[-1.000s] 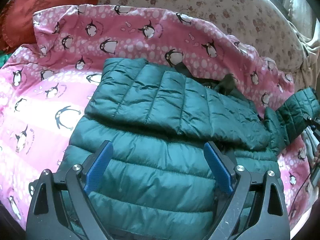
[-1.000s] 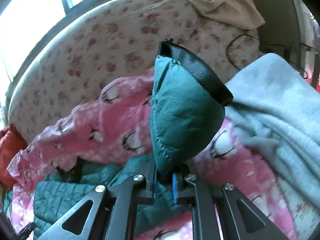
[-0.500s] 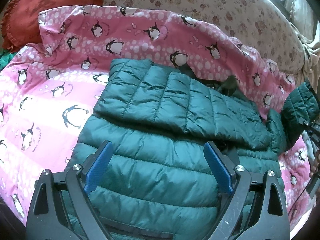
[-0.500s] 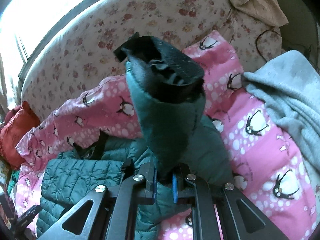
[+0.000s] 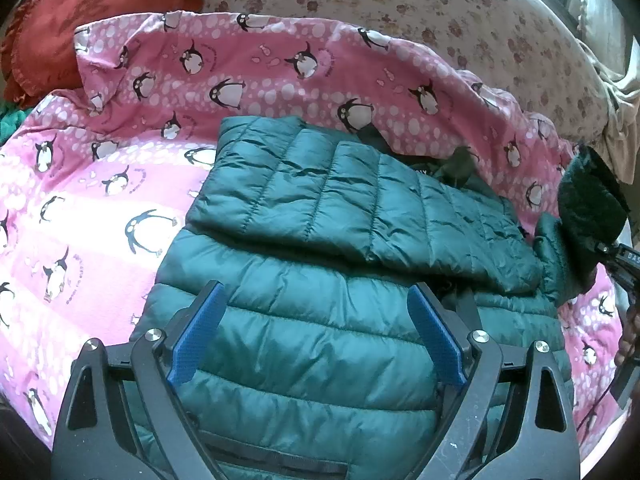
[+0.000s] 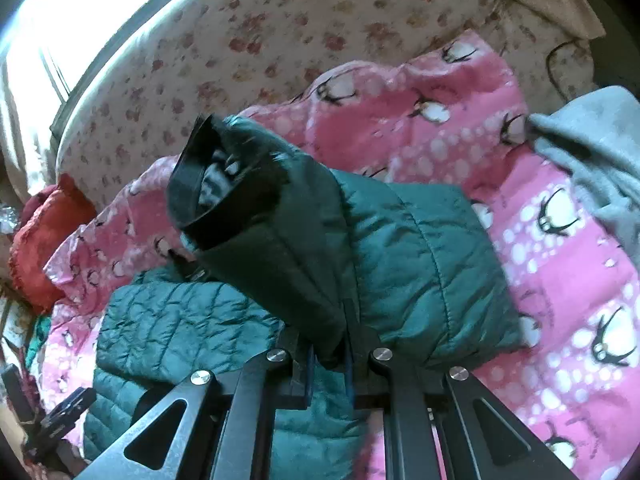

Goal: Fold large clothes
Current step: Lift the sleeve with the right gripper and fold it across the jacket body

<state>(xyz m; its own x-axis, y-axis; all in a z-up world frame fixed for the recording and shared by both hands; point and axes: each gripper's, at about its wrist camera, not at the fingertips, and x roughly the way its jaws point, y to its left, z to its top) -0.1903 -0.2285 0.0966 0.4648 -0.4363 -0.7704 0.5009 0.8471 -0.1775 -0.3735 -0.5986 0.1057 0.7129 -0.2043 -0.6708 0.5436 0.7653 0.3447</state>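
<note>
2 grippers work over a green quilted jacket spread on a pink penguin blanket on the bed. Left gripper hovers above the jacket's body, jaws wide apart and holding nothing. Right gripper has its jaws clamped on a sleeve, lifted with its black cuff upward.

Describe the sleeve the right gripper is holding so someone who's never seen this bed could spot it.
Find the pink penguin blanket on the bed, then the green quilted jacket lying on it. At the jacket's right edge, one sleeve is lifted off the blanket, pinched in the right gripper; unlike the other sleeve, it shows a black cuff.
</note>
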